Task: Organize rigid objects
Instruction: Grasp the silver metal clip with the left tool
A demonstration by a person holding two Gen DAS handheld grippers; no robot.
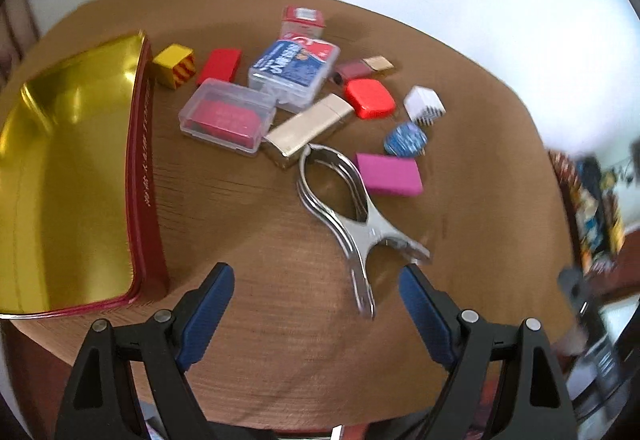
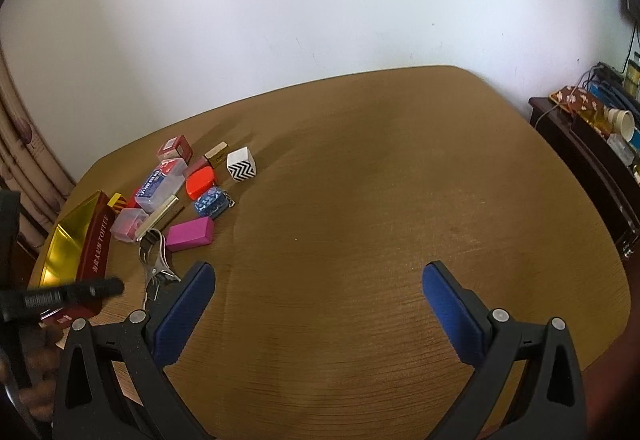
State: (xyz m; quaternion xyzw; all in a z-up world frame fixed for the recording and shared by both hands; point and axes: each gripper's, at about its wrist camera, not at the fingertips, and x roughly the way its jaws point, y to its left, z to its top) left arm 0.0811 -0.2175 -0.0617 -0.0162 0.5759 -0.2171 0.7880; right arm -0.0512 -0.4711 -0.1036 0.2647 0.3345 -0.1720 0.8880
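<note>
A gold-lined red tin box (image 1: 72, 167) (image 2: 68, 244) sits open at the table's left. Right of it lies a cluster of small rigid items: a metal clamp (image 1: 352, 215) (image 2: 154, 260), a pink block (image 1: 390, 173) (image 2: 190, 234), a clear case with a red insert (image 1: 228, 117), a gold bar-shaped box (image 1: 308, 127), a blue card box (image 1: 294, 69), a red-orange case (image 1: 370, 97) and a zigzag cube (image 1: 424, 105) (image 2: 241, 163). My left gripper (image 1: 316, 292) hangs open just in front of the clamp's handles, holding nothing. My right gripper (image 2: 318, 288) is open over bare table, right of the cluster.
The brown table (image 2: 400, 179) stretches wide to the right. A white wall stands behind it. A dark sideboard (image 2: 588, 167) with cups and clutter is at the far right. A curtain (image 2: 24, 151) hangs at the left. The left gripper's body shows at the right wrist view's left edge.
</note>
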